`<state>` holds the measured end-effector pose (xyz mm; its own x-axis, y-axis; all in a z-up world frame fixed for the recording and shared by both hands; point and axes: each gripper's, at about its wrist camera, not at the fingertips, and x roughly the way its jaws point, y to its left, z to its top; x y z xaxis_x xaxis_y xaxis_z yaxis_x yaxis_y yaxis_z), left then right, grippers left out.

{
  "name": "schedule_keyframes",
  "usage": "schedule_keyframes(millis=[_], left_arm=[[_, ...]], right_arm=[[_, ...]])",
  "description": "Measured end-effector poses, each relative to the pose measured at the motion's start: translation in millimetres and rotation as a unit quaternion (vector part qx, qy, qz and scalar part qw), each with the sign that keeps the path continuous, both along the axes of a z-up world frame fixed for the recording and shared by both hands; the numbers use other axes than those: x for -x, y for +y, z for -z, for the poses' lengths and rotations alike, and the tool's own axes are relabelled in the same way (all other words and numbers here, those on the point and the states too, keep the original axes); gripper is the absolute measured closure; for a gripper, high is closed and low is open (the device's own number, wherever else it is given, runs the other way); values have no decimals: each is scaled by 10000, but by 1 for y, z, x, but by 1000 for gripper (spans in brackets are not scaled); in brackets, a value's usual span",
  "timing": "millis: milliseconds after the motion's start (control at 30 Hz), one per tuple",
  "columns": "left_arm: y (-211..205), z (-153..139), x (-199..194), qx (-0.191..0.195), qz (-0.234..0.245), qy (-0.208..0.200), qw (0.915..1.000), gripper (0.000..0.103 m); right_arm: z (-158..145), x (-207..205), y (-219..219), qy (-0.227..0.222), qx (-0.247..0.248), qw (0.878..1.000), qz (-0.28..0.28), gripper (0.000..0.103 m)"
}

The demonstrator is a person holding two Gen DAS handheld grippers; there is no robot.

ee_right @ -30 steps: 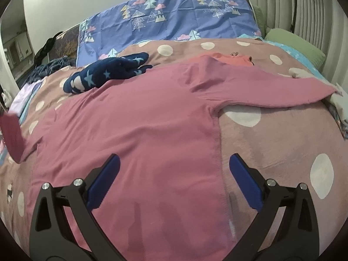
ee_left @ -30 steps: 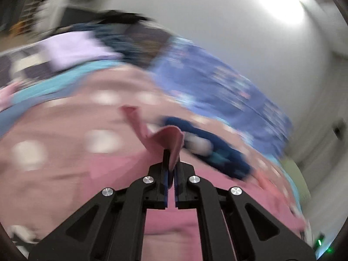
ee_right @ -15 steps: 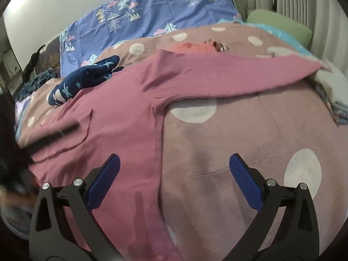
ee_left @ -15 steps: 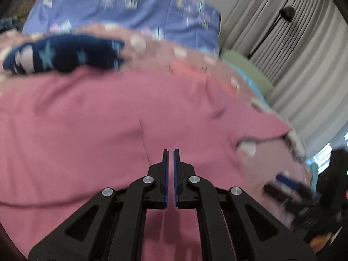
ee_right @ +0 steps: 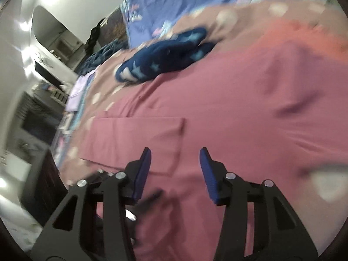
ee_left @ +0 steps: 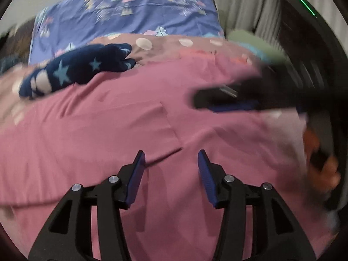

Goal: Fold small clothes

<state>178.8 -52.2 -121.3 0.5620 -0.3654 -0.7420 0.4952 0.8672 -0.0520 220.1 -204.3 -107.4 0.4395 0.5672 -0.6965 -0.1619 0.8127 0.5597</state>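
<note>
A large pink long-sleeved top point(ee_left: 108, 134) lies spread on the bed, one sleeve folded in over the body point(ee_right: 137, 139). My left gripper point(ee_left: 171, 158) is open and empty, just above the folded sleeve's cuff. My right gripper point(ee_right: 175, 156) is open and empty over the same sleeve end. The right gripper also shows blurred in the left wrist view point(ee_left: 235, 100), coming in from the right over the top.
A navy garment with stars point(ee_left: 78, 69) lies at the top's far edge. A dotted pink blanket point(ee_left: 165, 43) covers the bed, with a purple tree-print pillow point(ee_left: 130, 10) behind. An orange garment point(ee_left: 195, 53) and a green pillow point(ee_left: 250, 41) sit far right. Furniture stands left of the bed point(ee_right: 43, 69).
My left gripper let go of the sleeve it held a second ago and has opened. My right gripper swung left, over the folded sleeve, and narrowed its opening.
</note>
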Motion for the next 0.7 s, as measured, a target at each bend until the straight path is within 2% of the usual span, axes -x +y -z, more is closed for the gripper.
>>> schedule_keyframes(millis=[67, 133, 167, 200, 233, 267, 333, 433, 500, 600, 667, 700], left_arm=[[-2, 5, -7, -191, -44, 32, 9998, 53], [3, 7, -17, -101, -181, 166, 9996, 67], [6, 6, -22, -85, -261, 212, 9994, 82], [9, 6, -26, -46, -319, 261, 9991, 95], [14, 5, -32, 96, -363, 353, 9987, 99], [16, 4, -34, 199, -389, 397, 9983, 100], [22, -6, -37, 514, -453, 398, 9969, 101], [21, -39, -31, 976, -327, 111, 9946, 101], [14, -64, -28, 1190, -199, -184, 9925, 101], [-2, -85, -27, 1356, 7, -399, 9900, 101], [-17, -84, -29, 1374, 122, -419, 9895, 101], [-23, -80, -29, 1374, 156, -357, 9898, 101]], right_arm=[[9, -22, 11, 176, -83, 9998, -29, 52], [17, -39, 22, 344, -110, 9992, -176, 48], [22, -43, 25, 406, -105, 9989, -198, 48], [26, -48, 31, 422, -99, 9989, -183, 54], [26, -49, 32, 399, -88, 9990, -172, 81], [27, -51, 36, 393, -75, 9990, -212, 101], [22, -55, 36, 369, -111, 9992, -128, 101], [-19, -49, 25, -291, -367, 9989, -84, 101], [-47, -46, 17, -644, -345, 9973, -55, 101], [-74, -41, 1, -993, 58, 9950, 63, 101], [-70, -40, -13, -1023, 451, 9934, 270, 100], [-59, -43, -22, -882, 554, 9938, 397, 100]])
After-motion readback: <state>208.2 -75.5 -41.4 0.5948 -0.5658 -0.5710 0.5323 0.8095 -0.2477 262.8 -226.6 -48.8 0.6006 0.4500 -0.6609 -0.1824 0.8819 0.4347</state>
